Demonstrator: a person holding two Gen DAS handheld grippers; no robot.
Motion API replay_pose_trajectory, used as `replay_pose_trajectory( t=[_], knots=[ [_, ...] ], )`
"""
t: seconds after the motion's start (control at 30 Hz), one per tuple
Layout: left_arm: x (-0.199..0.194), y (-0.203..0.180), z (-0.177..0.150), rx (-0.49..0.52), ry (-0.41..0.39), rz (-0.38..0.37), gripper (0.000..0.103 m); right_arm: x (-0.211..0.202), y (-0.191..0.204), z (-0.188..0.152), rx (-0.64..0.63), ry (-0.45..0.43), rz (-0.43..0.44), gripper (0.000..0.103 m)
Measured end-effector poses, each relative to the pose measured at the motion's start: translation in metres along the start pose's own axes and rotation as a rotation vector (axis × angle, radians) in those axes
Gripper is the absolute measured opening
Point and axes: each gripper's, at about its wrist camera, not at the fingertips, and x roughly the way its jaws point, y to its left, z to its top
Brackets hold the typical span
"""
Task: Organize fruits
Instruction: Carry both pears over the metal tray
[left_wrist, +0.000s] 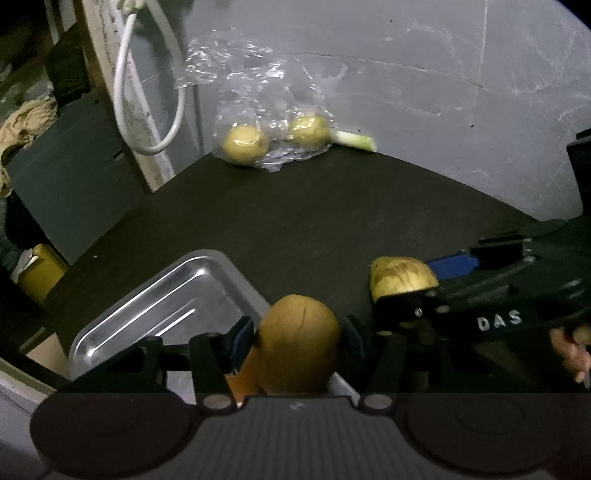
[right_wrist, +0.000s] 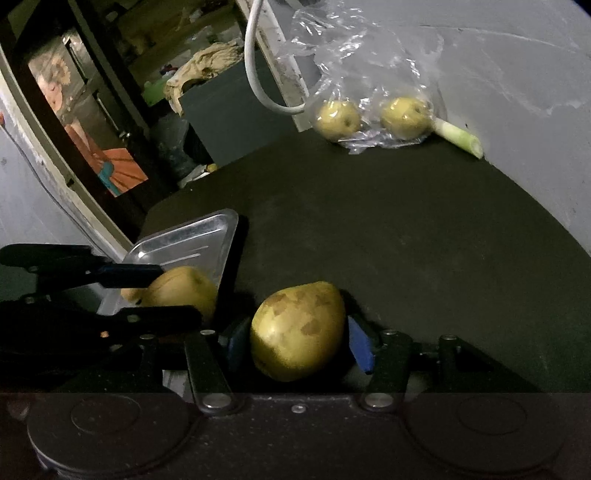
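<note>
My left gripper (left_wrist: 297, 338) is shut on a brownish-yellow pear (left_wrist: 299, 343), held over the near right corner of a steel tray (left_wrist: 147, 314). My right gripper (right_wrist: 295, 343) is shut on a spotted yellow-green pear (right_wrist: 299, 328) above the dark table, just right of the tray (right_wrist: 192, 240). Each gripper shows in the other's view: the right one (left_wrist: 406, 291) with its pear (left_wrist: 400, 277), and the left one (right_wrist: 173, 291) with its pear (right_wrist: 181, 288). At the far edge, two more pears (left_wrist: 245, 144) (left_wrist: 308, 131) lie in a clear plastic bag (right_wrist: 369, 74).
A green stalk (left_wrist: 356, 140) lies by the bag against the grey wall. A white cable (left_wrist: 125, 92) loops down at the back left. The dark table (left_wrist: 314, 214) is bare between the tray and the bag. Boxes and clutter stand off the left edge.
</note>
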Motion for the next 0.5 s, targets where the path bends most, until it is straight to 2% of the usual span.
replay_pose_trajectory(
  t=[0.13,0.23,0.43,0.5],
  knots=[
    [-0.011,0.005,-0.006,-0.02,-0.021,0.006,0.049,0.006,0.004,-0.002,-0.016,0.005,-0.028,0.057],
    [-0.017,0.009,-0.007,-0.043,-0.038,0.004,0.032,0.007,0.006,-0.004,-0.015,-0.011,-0.042,0.057],
    [-0.014,0.019,-0.007,-0.086,-0.036,-0.013,0.035,0.005,0.006,-0.009,0.002,-0.015,-0.056,0.057],
    [-0.01,0.02,-0.006,-0.086,-0.026,-0.017,0.043,0.004,0.005,-0.01,0.01,-0.016,-0.056,0.057]
  ],
)
